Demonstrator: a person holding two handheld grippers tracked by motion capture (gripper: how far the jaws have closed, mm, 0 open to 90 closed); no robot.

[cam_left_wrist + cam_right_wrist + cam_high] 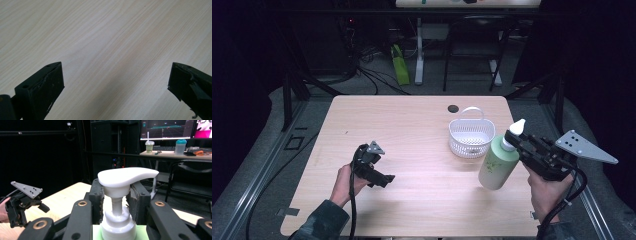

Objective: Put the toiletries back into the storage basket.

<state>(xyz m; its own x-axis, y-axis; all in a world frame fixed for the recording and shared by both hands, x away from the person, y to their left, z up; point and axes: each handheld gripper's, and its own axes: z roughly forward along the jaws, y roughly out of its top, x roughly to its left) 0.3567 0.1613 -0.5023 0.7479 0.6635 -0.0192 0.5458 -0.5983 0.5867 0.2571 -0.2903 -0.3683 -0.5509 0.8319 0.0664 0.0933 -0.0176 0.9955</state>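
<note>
Between right gripper (116, 202) jaws, pump bottle (498, 162) neck, clamped.

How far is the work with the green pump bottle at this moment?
Done: the right gripper is shut on the green pump bottle at its white pump neck. In hand: the bottle hangs tilted beside the white basket; whether its base touches the table I cannot tell. Left, probably: setting it in the basket. The left gripper is open, holding nothing.

Dim, dark surroundings; overhead light with soft glare on table (412, 125); mild blur.
</note>
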